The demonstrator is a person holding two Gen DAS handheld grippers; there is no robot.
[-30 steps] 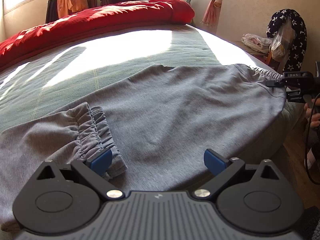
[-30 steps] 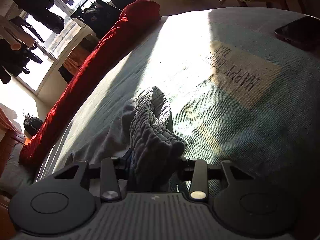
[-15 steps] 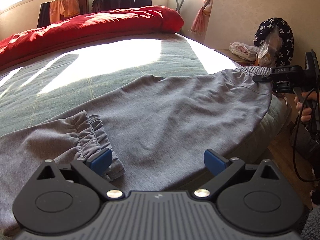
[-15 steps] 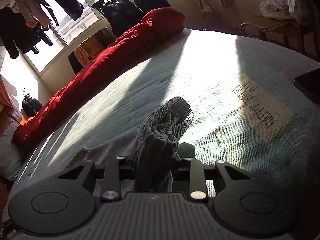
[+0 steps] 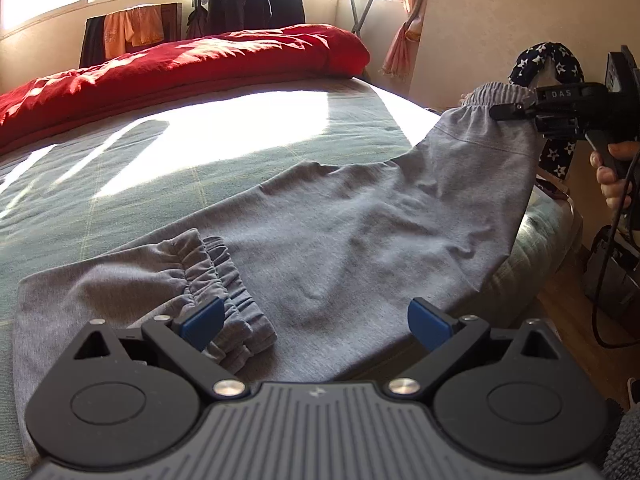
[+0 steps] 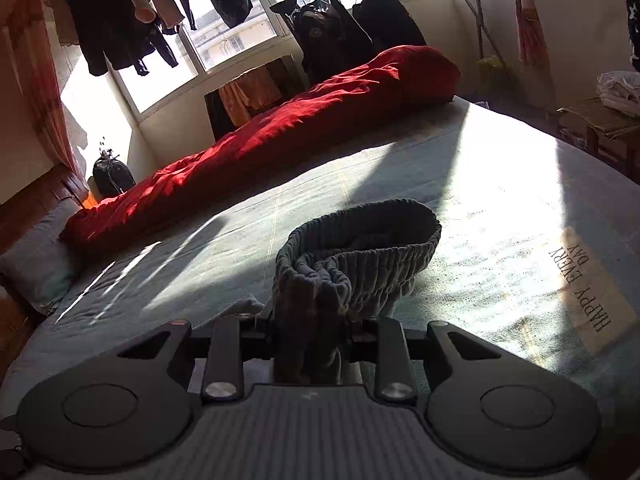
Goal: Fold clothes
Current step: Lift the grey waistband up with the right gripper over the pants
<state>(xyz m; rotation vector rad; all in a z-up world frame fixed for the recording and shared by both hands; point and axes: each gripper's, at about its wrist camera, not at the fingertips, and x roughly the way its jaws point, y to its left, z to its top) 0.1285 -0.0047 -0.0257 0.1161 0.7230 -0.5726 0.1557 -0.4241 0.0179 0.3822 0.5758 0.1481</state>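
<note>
Grey sweatpants [image 5: 340, 232] lie across the near part of the bed, folded lengthwise. Their gathered cuffs [image 5: 212, 276] rest at the lower left. My left gripper [image 5: 316, 322] stands open just above the fabric, its left blue pad beside the cuffs and nothing between the fingers. At the right edge of the left wrist view, my right gripper [image 5: 516, 111] is shut on the elastic waistband [image 5: 496, 94] and holds it lifted above the bed's edge. In the right wrist view the bunched waistband [image 6: 352, 256] sticks up between the shut right gripper [image 6: 310, 332].
A red duvet [image 5: 180, 68] lies along the far side of the bed [image 5: 240, 136]. A sheet label reading HAPPY EVERY DAY [image 6: 588, 288] is on the right. A person's hand [image 5: 614, 176] grips the right handle. A stool with folded cloth [image 6: 616, 96] stands beside the bed.
My right gripper has lifted the waistband up off the bed and pulled that end of the sweatpants taut. The left gripper stayed open over the cuffs.
</note>
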